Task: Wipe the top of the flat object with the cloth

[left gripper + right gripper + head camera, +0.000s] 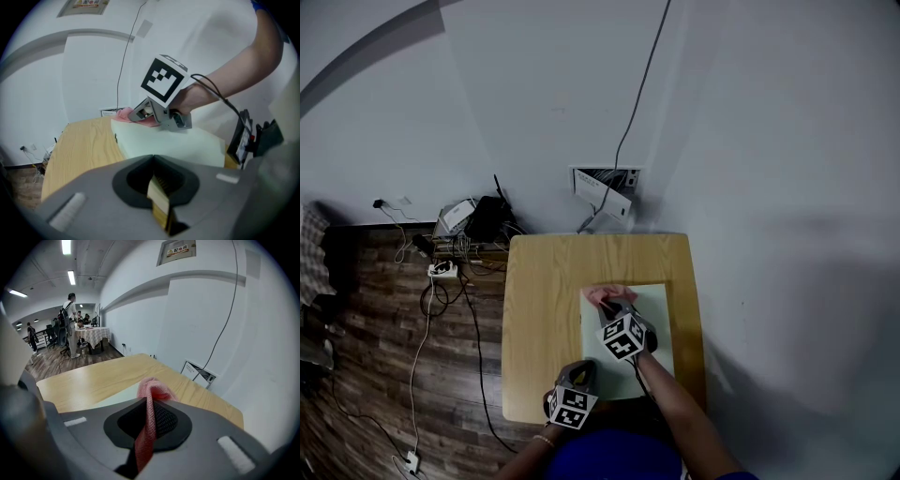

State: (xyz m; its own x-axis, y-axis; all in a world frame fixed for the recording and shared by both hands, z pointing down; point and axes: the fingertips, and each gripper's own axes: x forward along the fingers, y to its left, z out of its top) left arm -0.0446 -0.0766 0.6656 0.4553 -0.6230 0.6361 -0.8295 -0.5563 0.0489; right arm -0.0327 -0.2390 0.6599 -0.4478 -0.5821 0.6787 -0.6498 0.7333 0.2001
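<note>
Your right tongs [612, 309] are clamped on the pink mesh cloth [602, 294]. The bunched end of the cloth lies on the pale green flat sheet [654, 319], at the 11 o'clock corner of it. This sheet lies flat on the light wooden worktop [542, 309], a little toward 3 o'clock from the middle. Your left tongs [581, 371] are together with nothing between them, near the 7 o'clock corner of the sheet.

Cables [459, 248] and a power strip [442, 269] (white) litter the wood floor [366, 375].
</note>
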